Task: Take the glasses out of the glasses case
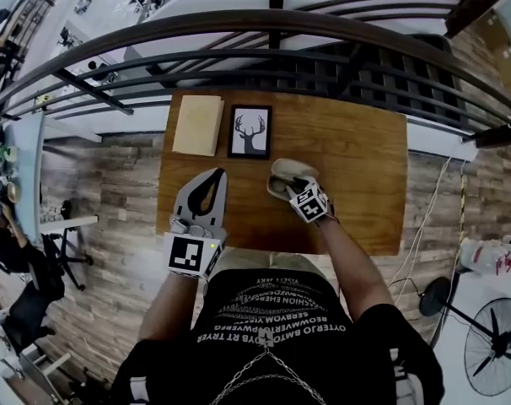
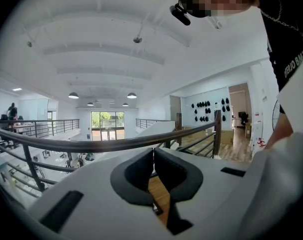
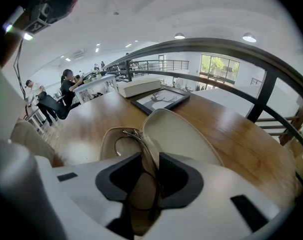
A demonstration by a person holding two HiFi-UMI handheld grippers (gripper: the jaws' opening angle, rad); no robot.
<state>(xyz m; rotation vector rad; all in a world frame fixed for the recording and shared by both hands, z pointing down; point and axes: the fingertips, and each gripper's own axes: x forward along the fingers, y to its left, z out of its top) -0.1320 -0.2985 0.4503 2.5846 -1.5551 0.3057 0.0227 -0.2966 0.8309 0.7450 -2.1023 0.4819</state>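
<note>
Wide wooden table [image 1: 357,159] up against the railing, and all the action is at its near edge, where the glasses case [image 1: 281,174] lies open, lid thrown back toward the far side. The glasses [image 3: 136,136] are still inside, folded and standing on edge in the tray of the case. This looks like the grasp step: the right gripper [image 3: 150,159] has its jaws down over them, one pad on each side of the folded frame, and the pads appear to pinch it. The lift itself is not yet done. The next move probably calls for a straight, gentle pull up and out, with a steady hold so the thin frame does not twist or drag the light case along. The person's right arm reaches out from the body, wrist bent, the tool angled steeply down into the case. Over on the other side, the left gripper [image 1: 215,175] hovers low above bare table, well apart from the case, pointing nearly level toward the railing, its jaws pressed together at the tips on nothing
</note>
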